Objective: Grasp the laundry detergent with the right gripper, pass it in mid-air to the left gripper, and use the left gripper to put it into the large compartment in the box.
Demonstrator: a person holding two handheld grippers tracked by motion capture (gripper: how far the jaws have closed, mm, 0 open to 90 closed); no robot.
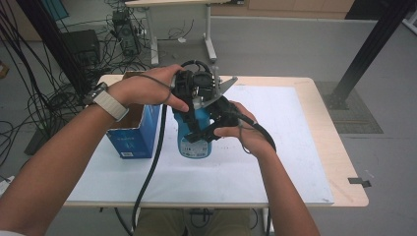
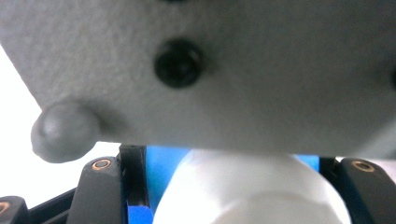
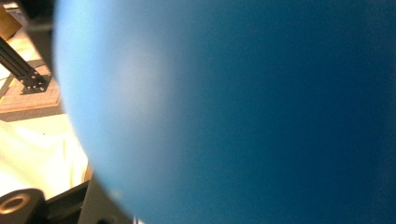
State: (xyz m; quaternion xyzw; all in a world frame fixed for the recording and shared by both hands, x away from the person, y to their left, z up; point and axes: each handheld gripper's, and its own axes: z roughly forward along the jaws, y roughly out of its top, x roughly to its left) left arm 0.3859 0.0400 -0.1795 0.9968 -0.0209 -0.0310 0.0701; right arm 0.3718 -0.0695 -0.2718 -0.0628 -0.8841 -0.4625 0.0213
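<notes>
A blue bottle [image 1: 195, 140] with a label stands upright over the white mat [image 1: 280, 147] at the table's middle. My right gripper [image 1: 212, 124] comes in from the right and is shut on the bottle's body, whose blue wall [image 3: 233, 112] sits right in front of its camera. My left gripper [image 1: 191, 93] reaches down from above onto the bottle's top. In the left gripper view a white cap [image 2: 252, 193] sits between its black fingers [image 2: 134, 179], which press on it. The right gripper's grey three-cornered plate [image 2: 233, 70] hangs just above the cap.
An open blue cardboard box [image 1: 133, 135] stands on the mat just left of the bottle, under my left wrist. Black cables trail from both grippers toward the front edge. A black post [image 1: 366, 49] rises at the far right, beyond the table.
</notes>
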